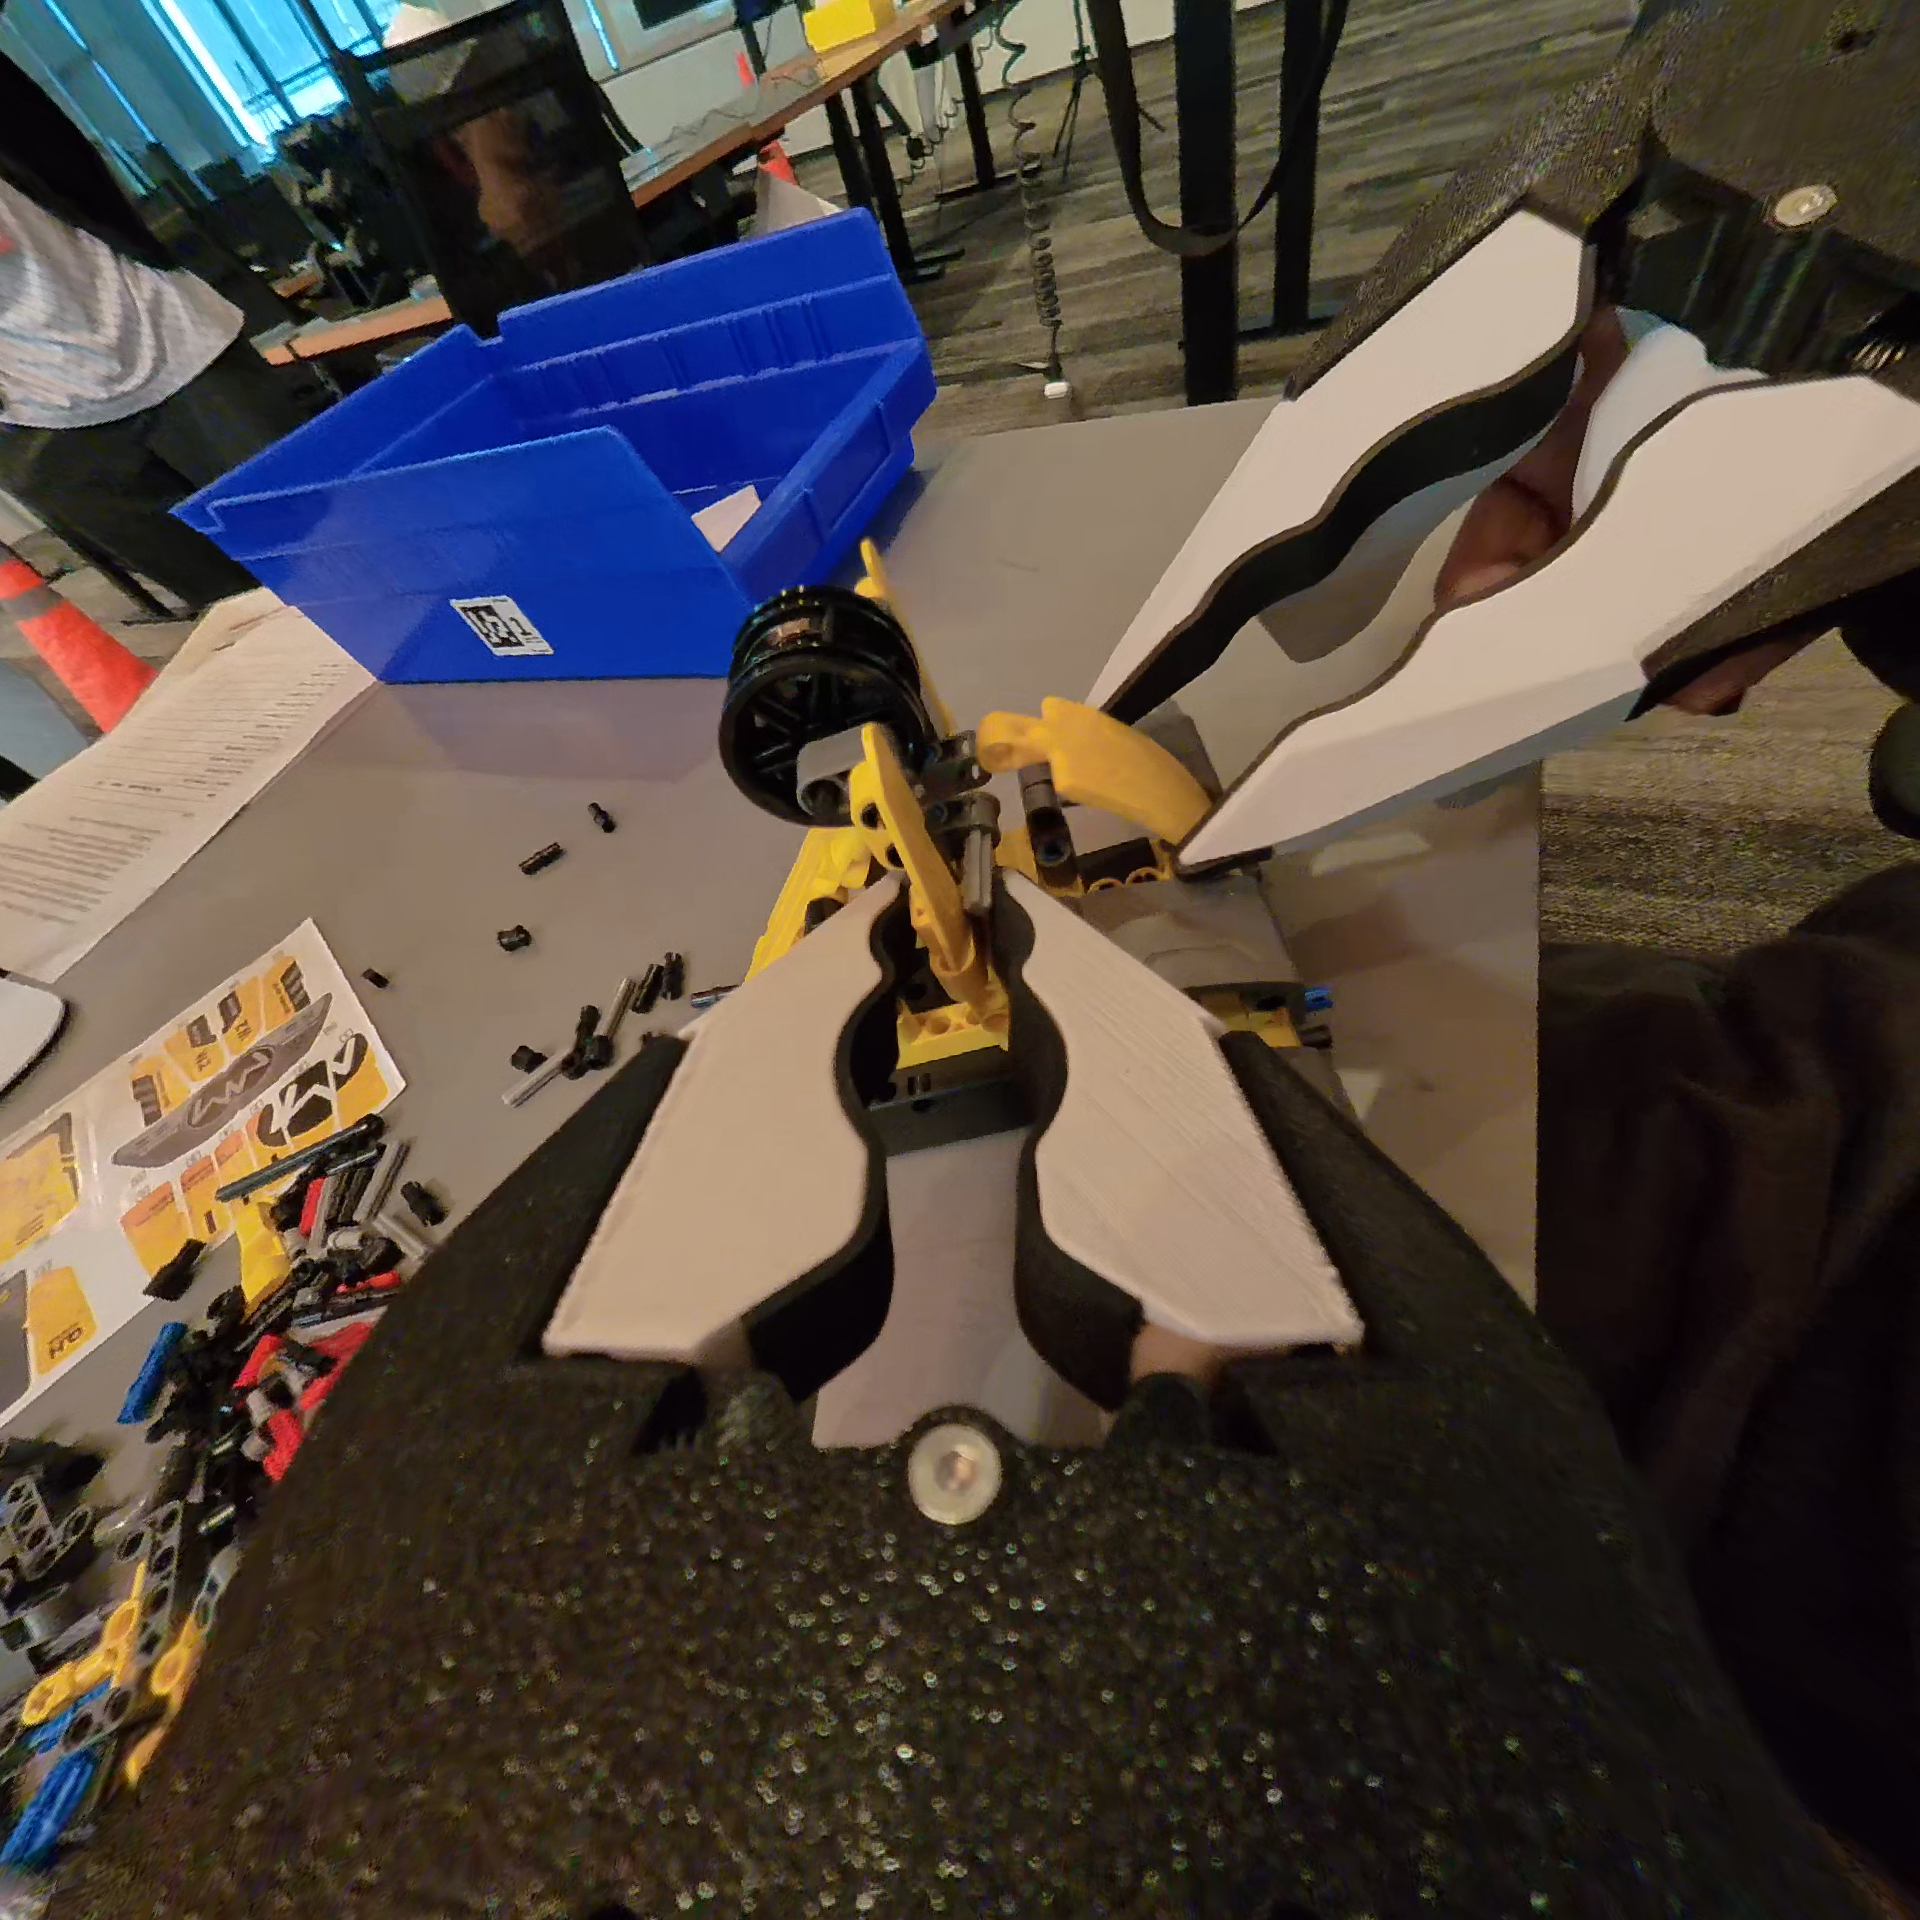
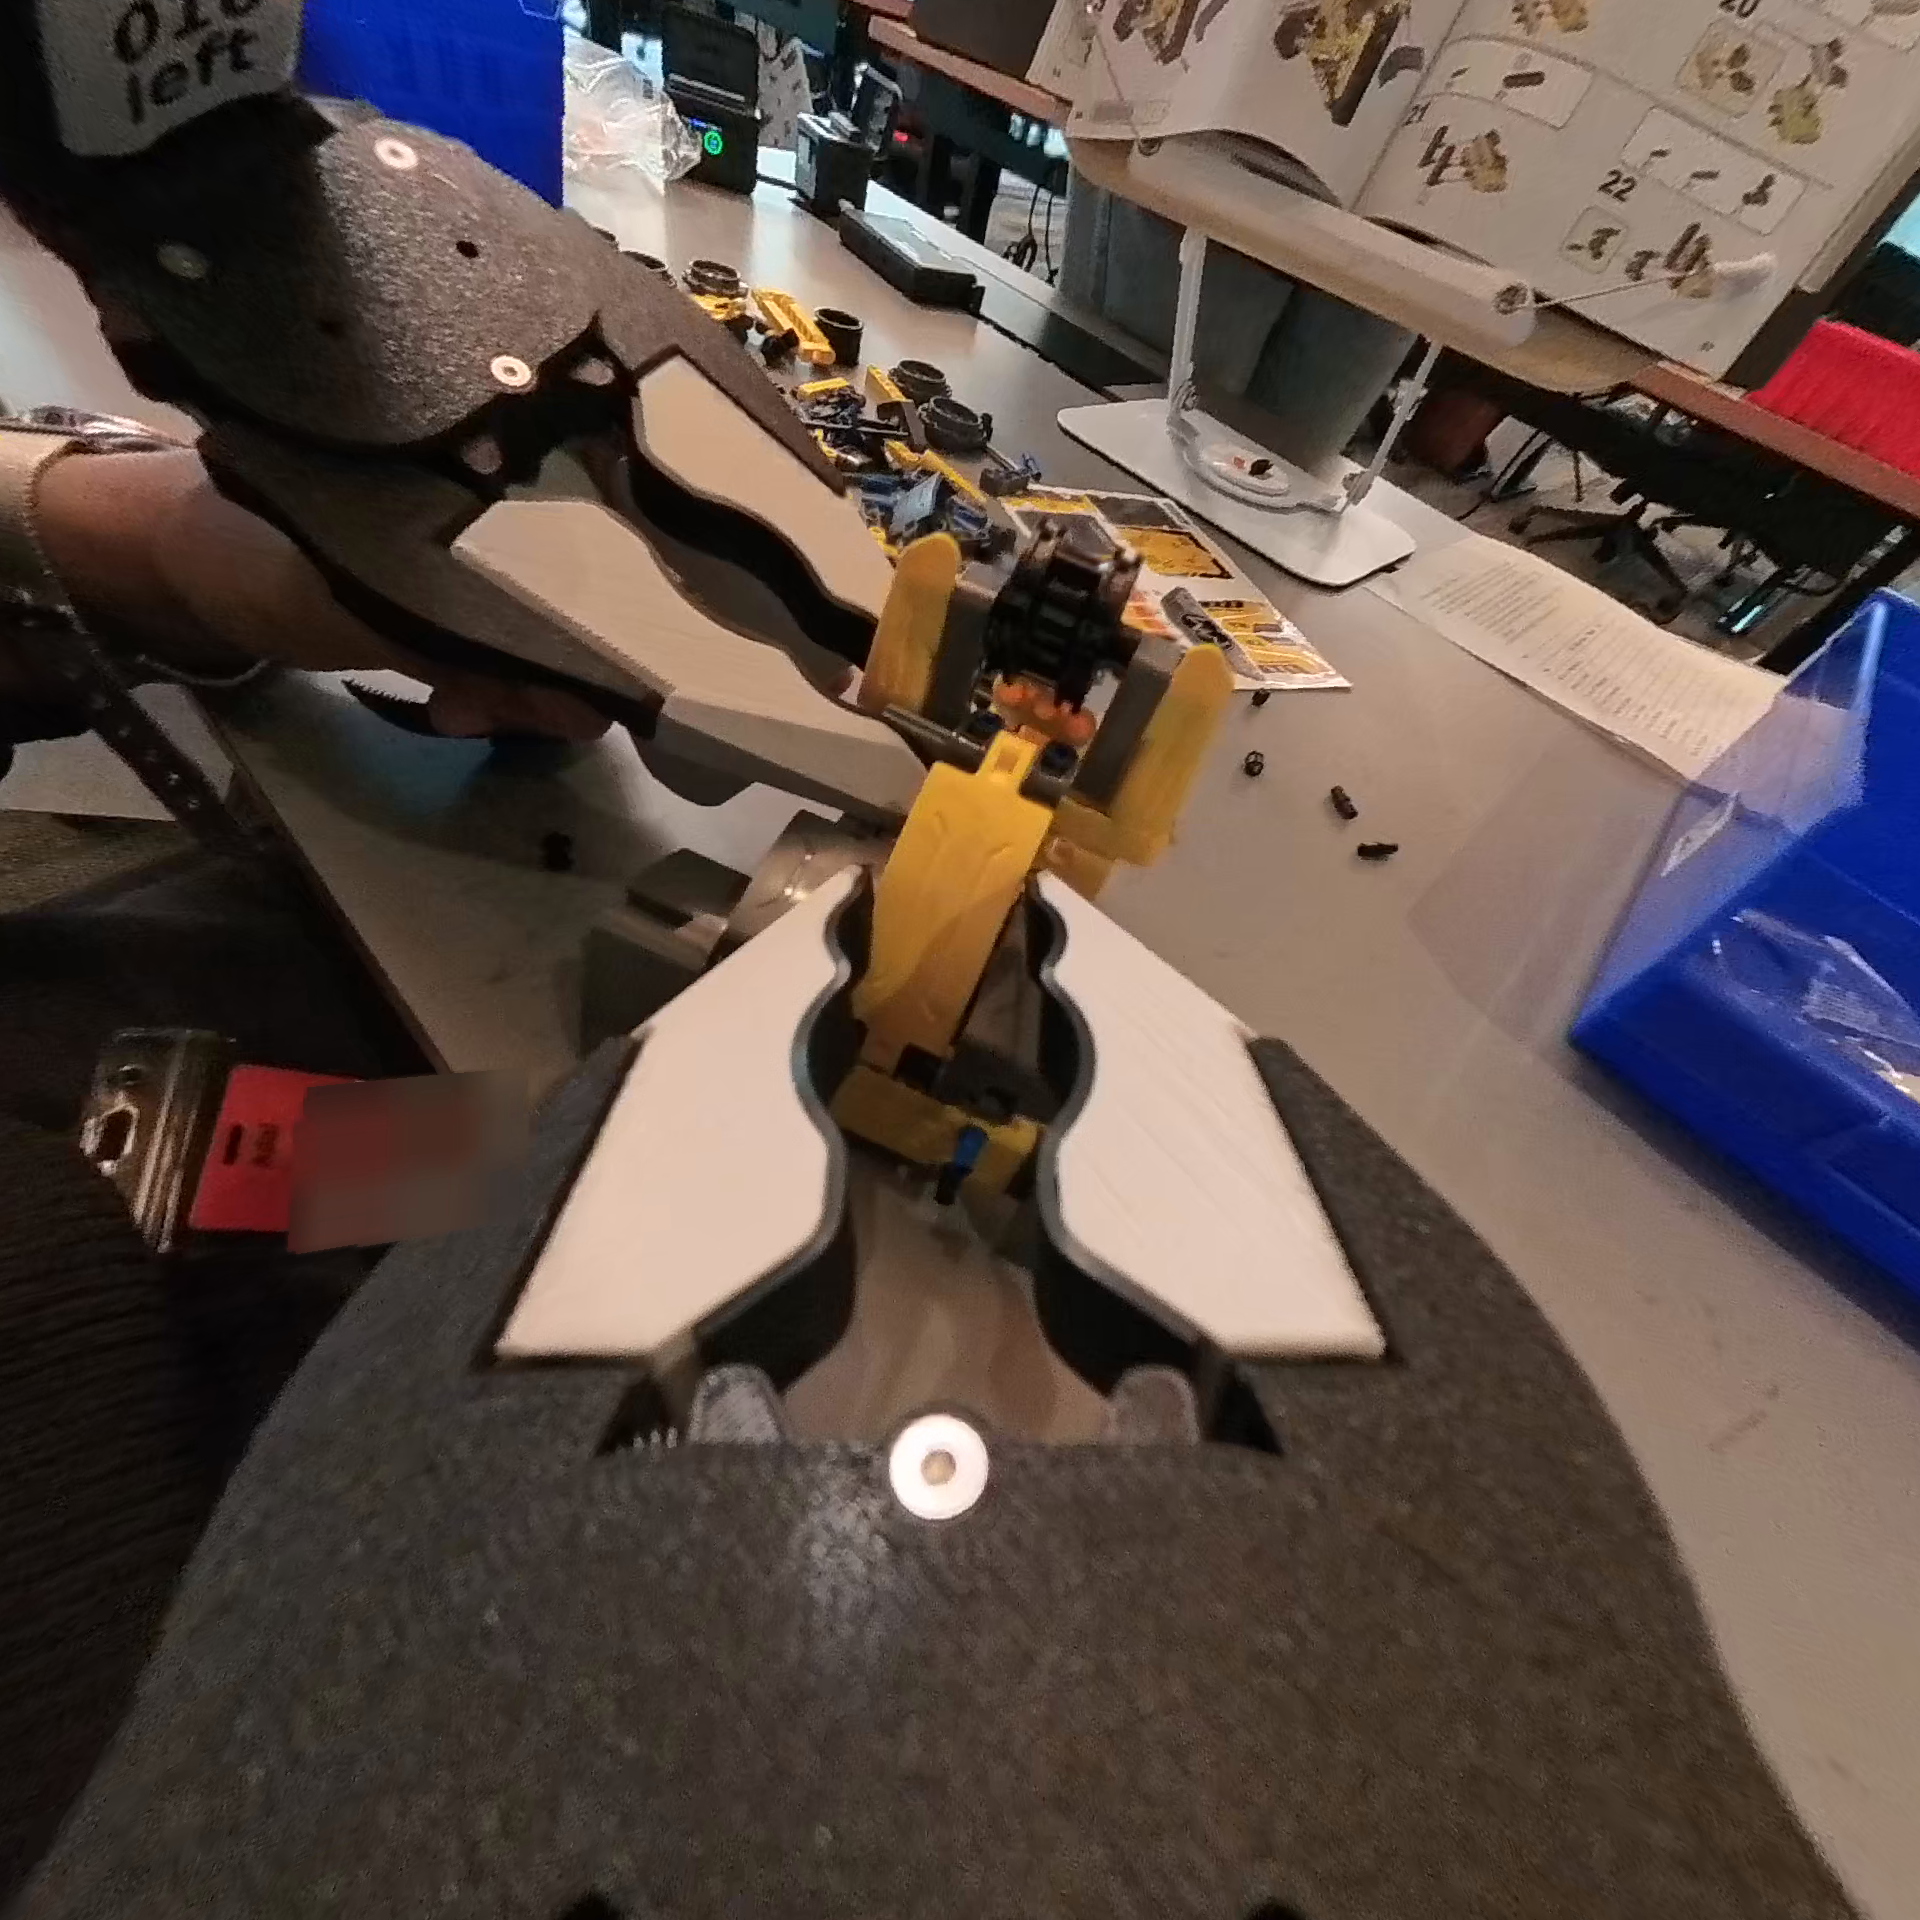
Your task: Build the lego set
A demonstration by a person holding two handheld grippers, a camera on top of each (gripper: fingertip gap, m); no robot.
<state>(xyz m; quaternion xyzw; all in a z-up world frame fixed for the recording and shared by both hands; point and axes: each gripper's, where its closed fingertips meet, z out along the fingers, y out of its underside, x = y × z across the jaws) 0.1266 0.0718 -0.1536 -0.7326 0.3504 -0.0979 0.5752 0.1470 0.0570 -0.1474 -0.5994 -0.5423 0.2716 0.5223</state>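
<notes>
A part-built yellow and black brick model (image 1: 935,935) with a black wheel hub (image 1: 821,717) stands at the near edge of the grey table (image 1: 644,831). My left gripper (image 1: 951,894) is shut on an upright yellow piece of the model. My right gripper (image 1: 1148,784) comes in from the upper right, closed on the model's curved yellow panel (image 1: 1112,764). In the right wrist view my right gripper (image 2: 951,883) clamps that yellow panel (image 2: 956,904). The left gripper (image 2: 878,644) grips the model (image 2: 1049,623) from the left.
A blue bin (image 1: 582,499) stands behind the model, also at the right in the right wrist view (image 2: 1766,987). A sticker sheet (image 1: 208,1101), loose pins and a pile of pieces (image 1: 260,1330) lie left. An instruction booklet (image 2: 1507,125) rests on a stand (image 2: 1247,488). A person (image 1: 94,312) stands far left.
</notes>
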